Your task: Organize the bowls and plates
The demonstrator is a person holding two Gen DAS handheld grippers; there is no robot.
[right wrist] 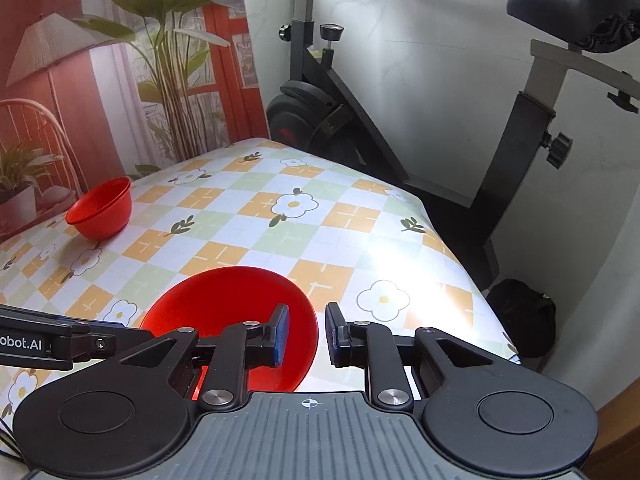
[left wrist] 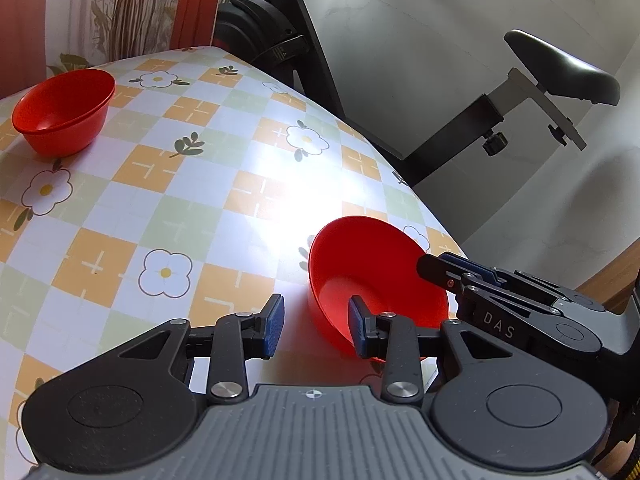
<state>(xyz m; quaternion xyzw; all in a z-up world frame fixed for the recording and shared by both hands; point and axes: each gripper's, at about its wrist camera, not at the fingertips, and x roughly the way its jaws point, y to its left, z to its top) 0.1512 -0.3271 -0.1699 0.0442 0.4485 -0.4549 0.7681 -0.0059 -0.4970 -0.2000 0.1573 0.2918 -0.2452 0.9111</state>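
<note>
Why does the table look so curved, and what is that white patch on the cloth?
Left wrist view: the fisheye lens bows the tablecloth edge; the white patch is glare that washes out the pattern beside the near red bowl. Right wrist view: same bowing, glare near the right edge; far red bowl casts a soft shadow.

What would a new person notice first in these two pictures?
Two red bowls on the flowered tablecloth: the near bowl right beneath both grippers, the far bowl at the table's far left. The right gripper straddles the near bowl's rim, open. An exercise bike stands behind the table.
</note>
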